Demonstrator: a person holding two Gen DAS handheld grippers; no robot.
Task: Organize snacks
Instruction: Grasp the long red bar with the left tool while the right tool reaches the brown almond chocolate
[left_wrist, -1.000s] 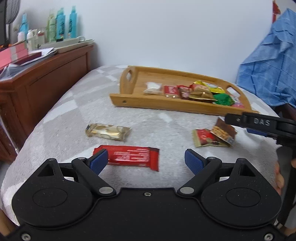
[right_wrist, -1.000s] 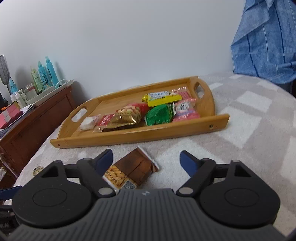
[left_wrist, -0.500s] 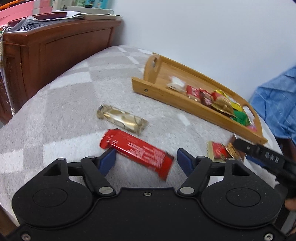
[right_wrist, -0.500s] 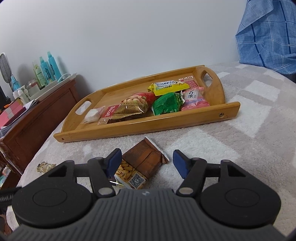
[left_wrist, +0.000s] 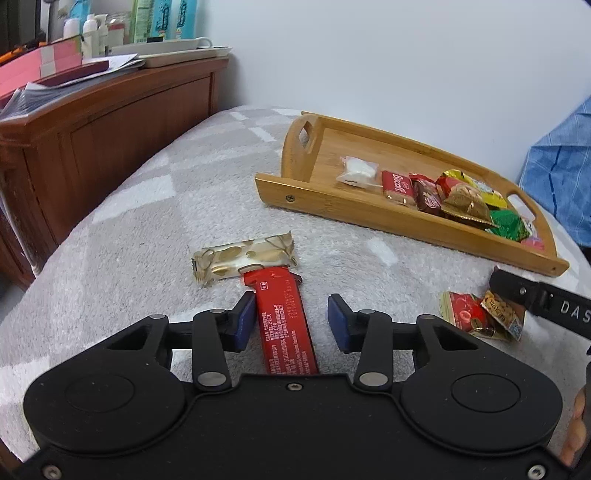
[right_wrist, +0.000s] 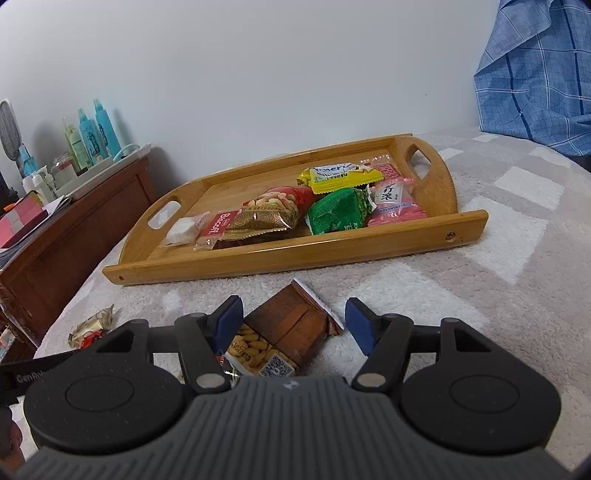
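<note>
A wooden tray holding several snack packets stands at the back of the grey checked bed; it also shows in the right wrist view. My left gripper is open and straddles a long red bar, with its left pad touching the wrapper. A gold-and-white bar lies just beyond it. My right gripper is open around a brown peanut packet. That packet lies on a small red packet in the left wrist view.
A wooden dresser with bottles and papers stands left of the bed. A blue checked cloth hangs at the right. The right gripper's finger reaches in from the right in the left wrist view.
My left gripper has turned and moved in over the red bar, which now runs lengthwise between its fingers. My right gripper has narrowed a little around the peanut packet.
</note>
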